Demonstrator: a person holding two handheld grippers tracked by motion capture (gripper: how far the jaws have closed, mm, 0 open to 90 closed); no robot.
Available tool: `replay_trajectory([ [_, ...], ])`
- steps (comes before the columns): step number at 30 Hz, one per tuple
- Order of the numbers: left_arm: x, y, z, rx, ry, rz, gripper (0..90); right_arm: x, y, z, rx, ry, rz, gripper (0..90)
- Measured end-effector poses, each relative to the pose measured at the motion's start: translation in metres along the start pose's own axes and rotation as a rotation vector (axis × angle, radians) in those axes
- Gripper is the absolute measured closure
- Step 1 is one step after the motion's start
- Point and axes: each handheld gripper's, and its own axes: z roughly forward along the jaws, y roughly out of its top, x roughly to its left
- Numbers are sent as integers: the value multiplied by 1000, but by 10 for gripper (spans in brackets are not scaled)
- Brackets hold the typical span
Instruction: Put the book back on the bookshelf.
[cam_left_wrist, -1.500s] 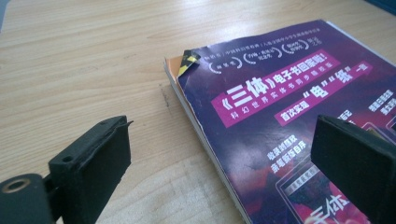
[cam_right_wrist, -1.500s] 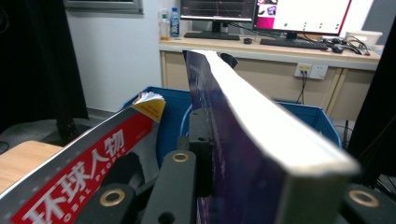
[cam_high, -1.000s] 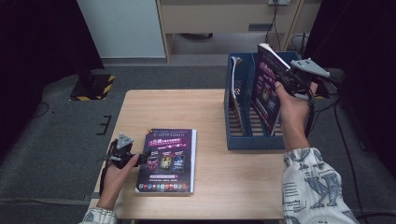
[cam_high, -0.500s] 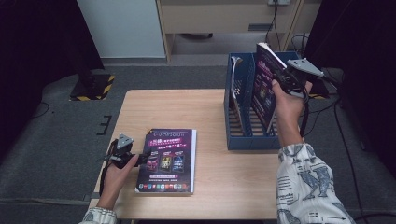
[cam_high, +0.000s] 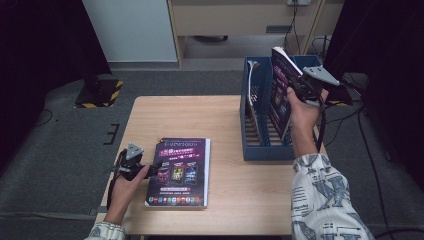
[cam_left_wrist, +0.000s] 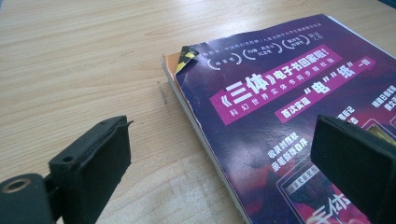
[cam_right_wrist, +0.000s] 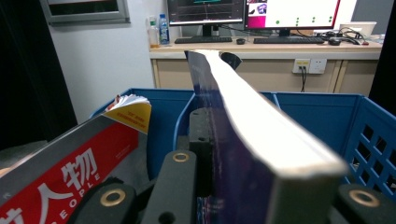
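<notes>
1. Right gripper (cam_high: 299, 86) is clamped on a thick purple-covered book (cam_high: 280, 90), held upright and tilted over the blue file rack (cam_high: 267, 150) at the table's right edge; in the right gripper view the book (cam_right_wrist: 243, 135) shows a white page block and a dark cover between the jaws.
2. Left gripper (cam_high: 150, 167) stands wide apart at the near-left corner of a second purple book (cam_high: 180, 172) lying flat on the table (cam_high: 200, 115); one jaw hangs over the cover, the other over bare wood, though contact is hard to judge.
3. That flat book (cam_left_wrist: 289, 107) has a worn corner with a yellow-black tape scrap.
4. A red magazine (cam_right_wrist: 65, 163) leans in the rack's left slot.
5. Bare tabletop lies open between the flat book and the rack.
6. Since a second ago, the held book sits slightly lower, nearer the rack.
</notes>
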Motion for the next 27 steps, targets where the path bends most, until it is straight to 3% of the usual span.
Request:
replay_trajectory([
  [13,0,0,2,7,3,10,48,0,-21,1,-48,-14,-18,826],
  [27,-1,0,4,12,4,17,48,1,-50,9,-37,-32,-15,826],
])
